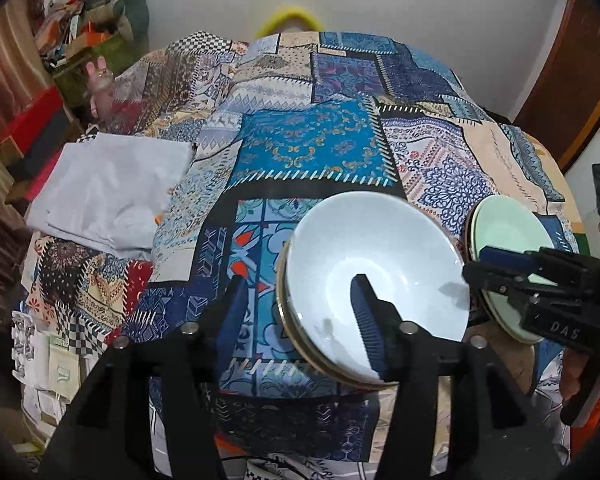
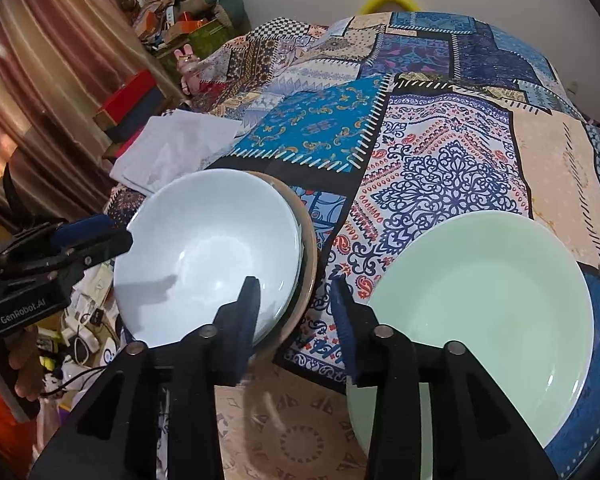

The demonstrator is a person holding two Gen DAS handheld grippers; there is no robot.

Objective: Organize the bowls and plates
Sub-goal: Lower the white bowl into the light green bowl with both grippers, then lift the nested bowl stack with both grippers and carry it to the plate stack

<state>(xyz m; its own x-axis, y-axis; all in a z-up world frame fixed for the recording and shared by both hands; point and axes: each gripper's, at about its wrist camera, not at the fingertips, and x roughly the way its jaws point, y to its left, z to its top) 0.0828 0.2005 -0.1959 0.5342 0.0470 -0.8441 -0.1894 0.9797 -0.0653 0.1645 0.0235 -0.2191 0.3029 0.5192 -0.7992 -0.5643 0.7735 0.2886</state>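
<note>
Patchwork bedspread (image 2: pixel 440 184) under bowl stack (image 2: pixel 208 252), green plate (image 2: pixel 480 300)

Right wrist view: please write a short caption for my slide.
Open right gripper hovers between stacked white bowl and green plate on patchwork cloth.

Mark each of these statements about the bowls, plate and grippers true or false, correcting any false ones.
1. The white bowl sits nested in another dish. True.
2. The green plate lies on top of the white bowl. False: it lies apart, beside it on the patchwork cloth.
3. The left gripper is clamped on the bowl's rim. False: its fingers straddle the rim, open.
4. The right gripper is open, gripping nothing. True.
5. A folded white cloth lies beyond the bowl. True.
</note>
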